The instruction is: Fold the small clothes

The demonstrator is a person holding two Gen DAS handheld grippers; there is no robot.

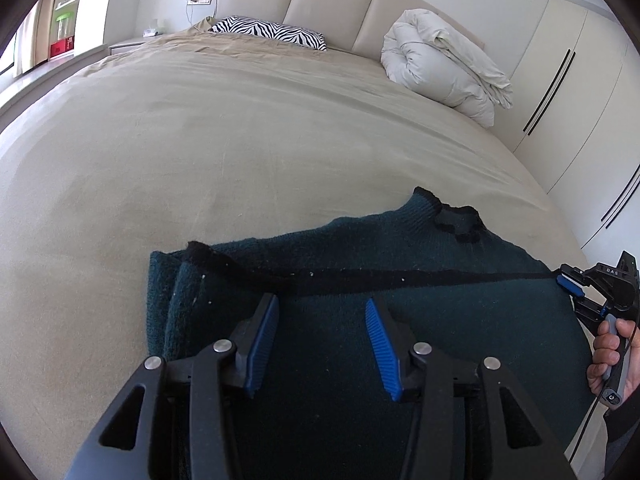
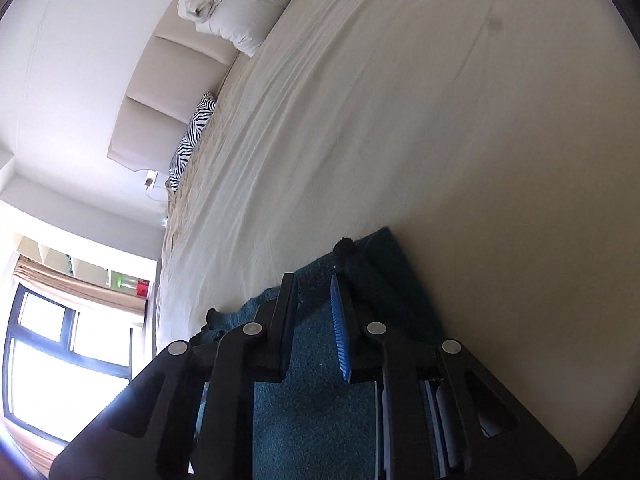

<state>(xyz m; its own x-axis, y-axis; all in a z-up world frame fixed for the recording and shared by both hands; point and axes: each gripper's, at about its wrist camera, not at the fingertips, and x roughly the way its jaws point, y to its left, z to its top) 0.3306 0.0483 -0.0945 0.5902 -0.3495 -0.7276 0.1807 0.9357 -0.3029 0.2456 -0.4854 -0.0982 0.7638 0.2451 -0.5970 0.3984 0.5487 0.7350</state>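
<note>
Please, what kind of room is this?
Most likely a bedroom: a large bed with a padded headboard, a zebra-print pillow, a rolled duvet, and a wardrobe alongside.

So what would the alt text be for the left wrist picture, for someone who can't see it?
Open black tongs with blue pads hover over a dark green sweater lying on a beige bed. At the right edge a hand holds a second pair of tongs at the sweater's edge. Behind are a zebra pillow and a folded duvet.
</note>
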